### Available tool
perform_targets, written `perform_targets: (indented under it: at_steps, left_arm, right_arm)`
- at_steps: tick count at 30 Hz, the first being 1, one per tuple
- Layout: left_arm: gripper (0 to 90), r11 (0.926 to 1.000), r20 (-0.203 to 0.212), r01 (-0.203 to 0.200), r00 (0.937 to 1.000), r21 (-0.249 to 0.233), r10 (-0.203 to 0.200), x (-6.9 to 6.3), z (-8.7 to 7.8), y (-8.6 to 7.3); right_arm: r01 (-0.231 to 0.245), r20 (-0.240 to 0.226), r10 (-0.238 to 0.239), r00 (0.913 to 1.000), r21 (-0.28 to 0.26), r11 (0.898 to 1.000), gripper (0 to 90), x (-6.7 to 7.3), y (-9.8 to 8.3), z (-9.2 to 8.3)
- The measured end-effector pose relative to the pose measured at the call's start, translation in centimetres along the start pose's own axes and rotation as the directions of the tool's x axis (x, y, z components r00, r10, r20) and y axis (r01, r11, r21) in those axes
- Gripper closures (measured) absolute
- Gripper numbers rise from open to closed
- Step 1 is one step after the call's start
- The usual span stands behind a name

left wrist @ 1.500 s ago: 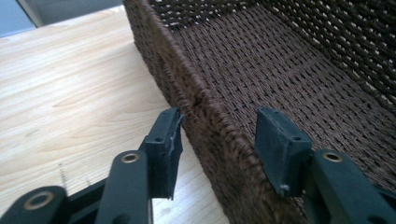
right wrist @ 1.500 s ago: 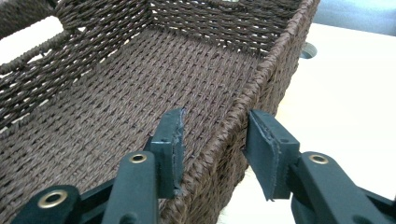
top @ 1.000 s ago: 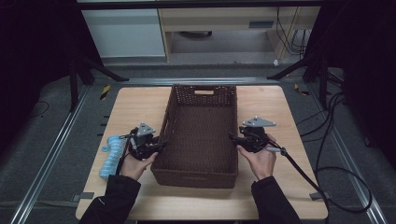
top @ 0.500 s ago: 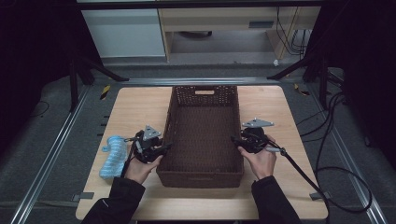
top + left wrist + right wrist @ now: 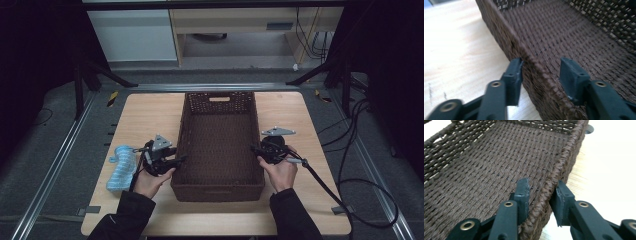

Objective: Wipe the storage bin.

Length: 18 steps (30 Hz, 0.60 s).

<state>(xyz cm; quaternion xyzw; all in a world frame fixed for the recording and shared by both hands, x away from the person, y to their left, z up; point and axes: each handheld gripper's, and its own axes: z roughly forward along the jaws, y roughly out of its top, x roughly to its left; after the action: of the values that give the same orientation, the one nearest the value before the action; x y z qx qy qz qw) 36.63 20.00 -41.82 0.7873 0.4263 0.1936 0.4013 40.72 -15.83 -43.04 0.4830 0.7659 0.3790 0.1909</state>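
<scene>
A brown wicker basket (image 5: 220, 140) stands empty in the middle of the wooden table (image 5: 150, 115). My left gripper (image 5: 179, 160) straddles its left wall near the front corner. In the left gripper view the gripper (image 5: 541, 67) has one pad (image 5: 515, 75) against the outside of the wall (image 5: 534, 72) and the other pad (image 5: 571, 75) well clear inside; its jaws have just been opening. My right gripper (image 5: 255, 148) straddles the right wall. In the right gripper view the gripper (image 5: 542, 188) has just been closing, and its pads pinch the woven rim (image 5: 564, 155).
A light-blue fabric item (image 5: 121, 167) lies on the table's left edge, just outside my left hand. Cables (image 5: 350, 180) trail over the floor at the right. Bare wood lies behind the basket and in front of it.
My left gripper has slid slightly rightward and toward the table's front along the basket's left wall. The right hand and the basket have hardly moved.
</scene>
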Motion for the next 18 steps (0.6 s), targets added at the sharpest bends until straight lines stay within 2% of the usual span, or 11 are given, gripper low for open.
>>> perform_targets:
  at_steps: [4,9,14,18]
  left_arm:
    - [45.8,0.9990,-0.004,0.012,0.9999,-0.044,-0.012,0.6,-1.3,0.4]
    - [43.1,0.9966,-0.025,0.032,0.9991,-0.076,-0.034,1.9,-2.6,0.4]
    - [41.1,0.9933,-0.079,0.052,0.9951,-0.104,-0.060,3.7,-4.1,0.0]
    - [38.3,0.9936,-0.130,0.057,0.9891,-0.097,-0.070,5.3,-4.8,-1.1]
  right_arm:
    - [0.004,0.011,-0.004,0.9999,0.008,1.000,71.8,-0.1,0.1,-0.1]
    - [-0.001,0.028,0.000,0.9996,0.020,1.000,73.6,-0.1,0.0,-0.4]
    - [-0.009,0.045,0.008,0.9990,0.037,0.999,75.1,-0.3,0.0,-0.8]
    - [-0.019,0.053,0.017,0.9985,0.041,0.999,75.1,-0.5,-0.3,-1.2]
